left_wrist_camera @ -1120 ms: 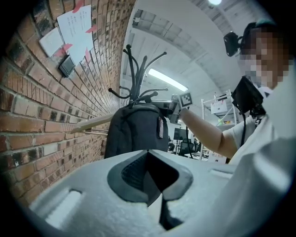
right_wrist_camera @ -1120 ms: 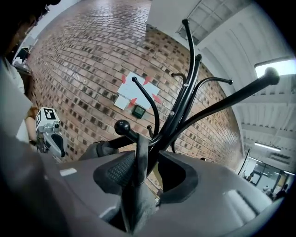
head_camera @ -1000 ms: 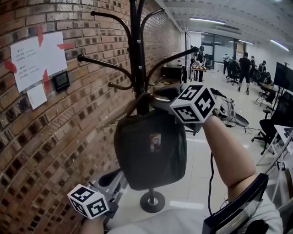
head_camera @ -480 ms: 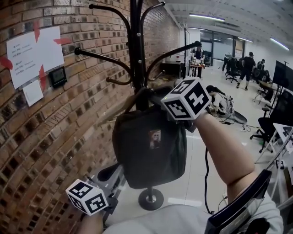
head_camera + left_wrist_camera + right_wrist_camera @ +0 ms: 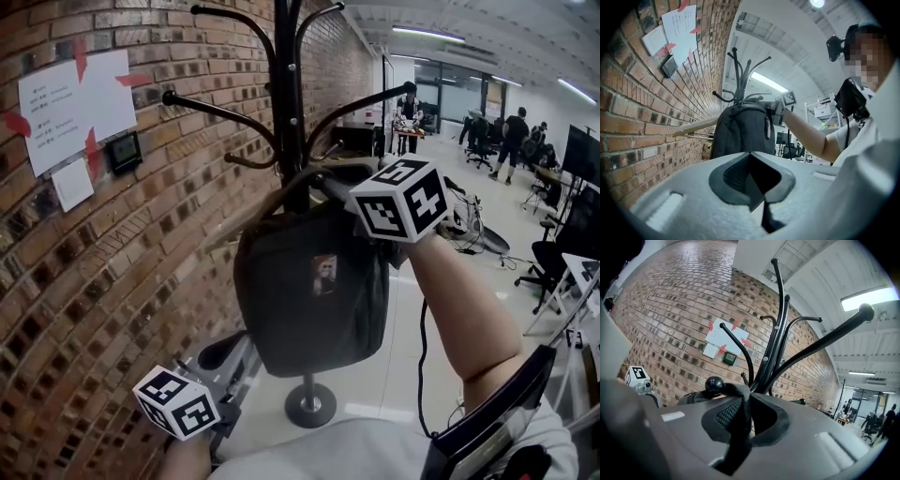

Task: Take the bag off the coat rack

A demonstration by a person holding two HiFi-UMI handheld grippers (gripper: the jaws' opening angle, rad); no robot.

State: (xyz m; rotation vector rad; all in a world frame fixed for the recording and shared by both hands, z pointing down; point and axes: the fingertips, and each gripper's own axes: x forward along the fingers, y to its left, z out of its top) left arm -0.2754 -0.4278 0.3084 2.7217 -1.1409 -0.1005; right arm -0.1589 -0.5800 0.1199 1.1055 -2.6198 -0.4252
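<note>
A dark bag (image 5: 309, 291) hangs by its strap from a lower hook of the black coat rack (image 5: 287, 112), close to the brick wall. My right gripper (image 5: 330, 190) is at the top of the bag, behind its marker cube (image 5: 398, 199). In the right gripper view its jaws are closing and pinch the dark strap (image 5: 740, 401), beside the hook's ball end (image 5: 714, 383). My left gripper (image 5: 220, 375) is held low, below the bag and apart from it. Its jaws (image 5: 757, 187) meet with nothing between them, and the bag (image 5: 743, 133) shows ahead.
The brick wall (image 5: 112, 281) with taped papers (image 5: 80, 108) runs close along the left. The rack's round base (image 5: 309, 405) stands on the pale floor. Far off at the right are people (image 5: 514, 141), office chairs (image 5: 558, 248) and desks.
The right gripper has come in to the top of the bag, and the strap there now stands a little higher and further right. The left gripper has hardly moved.
</note>
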